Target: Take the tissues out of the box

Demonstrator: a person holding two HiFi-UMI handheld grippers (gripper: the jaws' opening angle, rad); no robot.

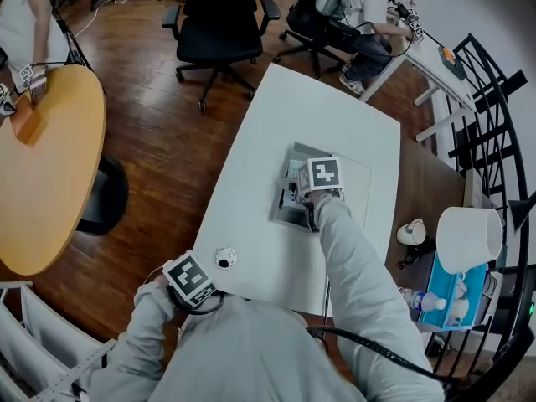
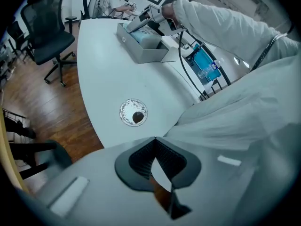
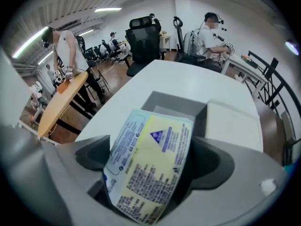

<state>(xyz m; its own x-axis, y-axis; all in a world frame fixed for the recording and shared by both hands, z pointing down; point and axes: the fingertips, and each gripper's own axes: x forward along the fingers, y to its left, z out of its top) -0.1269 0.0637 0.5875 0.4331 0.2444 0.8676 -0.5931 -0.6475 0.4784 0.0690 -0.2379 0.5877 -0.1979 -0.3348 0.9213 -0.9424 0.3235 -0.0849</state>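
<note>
Round wooden table point(image 1: 50, 166): sitting at the far left on the wooden floor point(image 1: 167, 132), with a standing person point(image 1: 25, 23) leaning over its far edge.
Black office chair point(image 1: 219, 23): standing on the floor beyond the white table's far edge.
Left gripper point(image 2: 154, 138): resting at the near left edge of the white table, its jaws pressing together at the tips and carrying nothing.
Cable hole point(image 1: 224, 260): showing as a round opening in the tabletop, just beside the left gripper.
White table point(image 1: 268, 141): running from near to far through the middle of the room, its top lying mostly bare.
Grey box point(image 1: 285, 214): lying open on the right half of the white table, with a pale flat panel point(image 3: 233, 124) lying just beside it on the right.
Right gripper point(image 3: 150, 147): reaching down at the box's open top, its jaws standing wide and clamping the tissue pack.
Tissue pack point(image 3: 148, 168): bowing between the right gripper's jaws, tilted, its blue and yellow printed wrapper facing the camera; whether it is clearing the box cannot be told.
Seated person point(image 1: 368, 7): working at a white desk point(image 1: 419, 57) at the far right.
Black metal rack point(image 1: 494, 99): curving along the right edge of the room.
White lampshade point(image 1: 469, 239): standing at the right, with a blue pack point(image 1: 456, 296) and a water bottle point(image 1: 419, 301) lying near it.
</note>
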